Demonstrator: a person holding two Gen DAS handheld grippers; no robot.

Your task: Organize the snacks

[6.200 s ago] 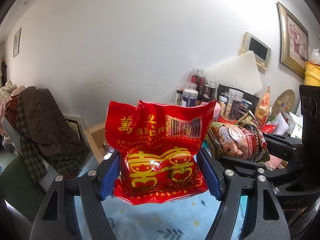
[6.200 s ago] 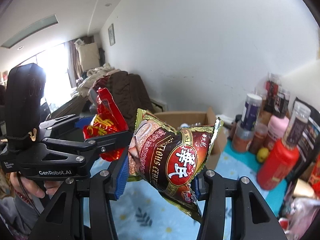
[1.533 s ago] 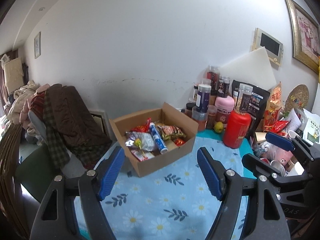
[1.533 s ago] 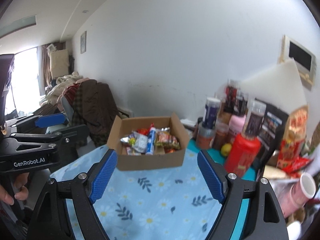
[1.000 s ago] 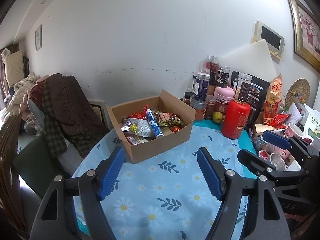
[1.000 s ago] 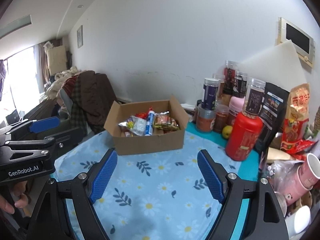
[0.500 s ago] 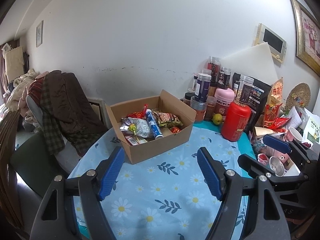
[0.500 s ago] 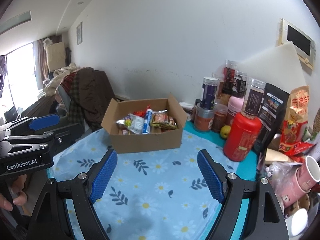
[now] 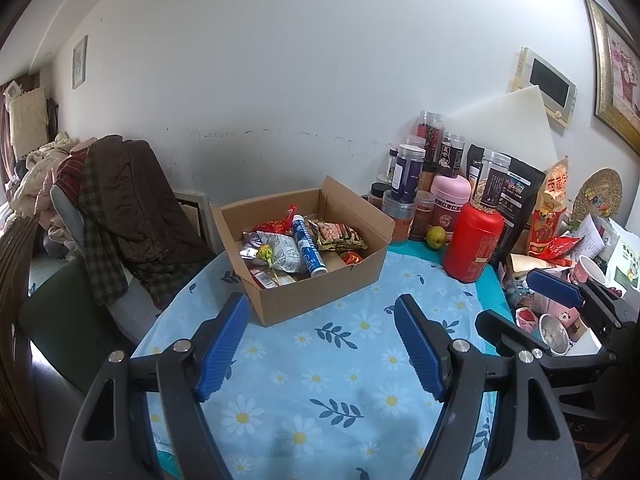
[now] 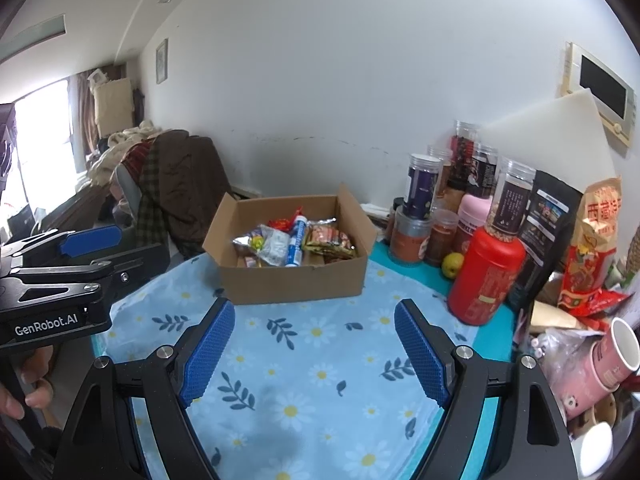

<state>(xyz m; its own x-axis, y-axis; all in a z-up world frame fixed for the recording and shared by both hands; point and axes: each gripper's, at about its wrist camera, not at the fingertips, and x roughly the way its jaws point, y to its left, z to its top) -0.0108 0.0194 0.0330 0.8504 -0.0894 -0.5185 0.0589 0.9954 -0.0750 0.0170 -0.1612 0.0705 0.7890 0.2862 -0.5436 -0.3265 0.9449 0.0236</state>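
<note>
A cardboard box (image 9: 320, 292) (image 10: 296, 280) stands on the daisy-print tablecloth (image 9: 328, 368) (image 10: 304, 360) and holds several snacks: a red packet (image 9: 276, 225), a silver packet (image 9: 276, 254), a blue-and-white tube (image 9: 307, 250) (image 10: 295, 246) and a brown packet (image 9: 338, 236) (image 10: 328, 242). My left gripper (image 9: 322, 342) hangs open over the cloth, short of the box, with nothing between its blue pads. My right gripper (image 10: 314, 350) is likewise open and empty, also short of the box. Each gripper shows at the edge of the other's view.
Jars (image 9: 408, 172), a pink canister (image 9: 450, 204), a red bottle (image 9: 472, 240) (image 10: 486, 276), a small green fruit (image 9: 435, 236) and dark bags crowd the table's back right. Pink paper cups (image 10: 596, 364) and clutter sit at the right edge. A chair draped with clothes (image 9: 120, 208) stands at the left.
Six seconds ago each gripper was shut on a snack packet; both packets now lie in the box and both grippers are open. Over the last second the views barely shift.
</note>
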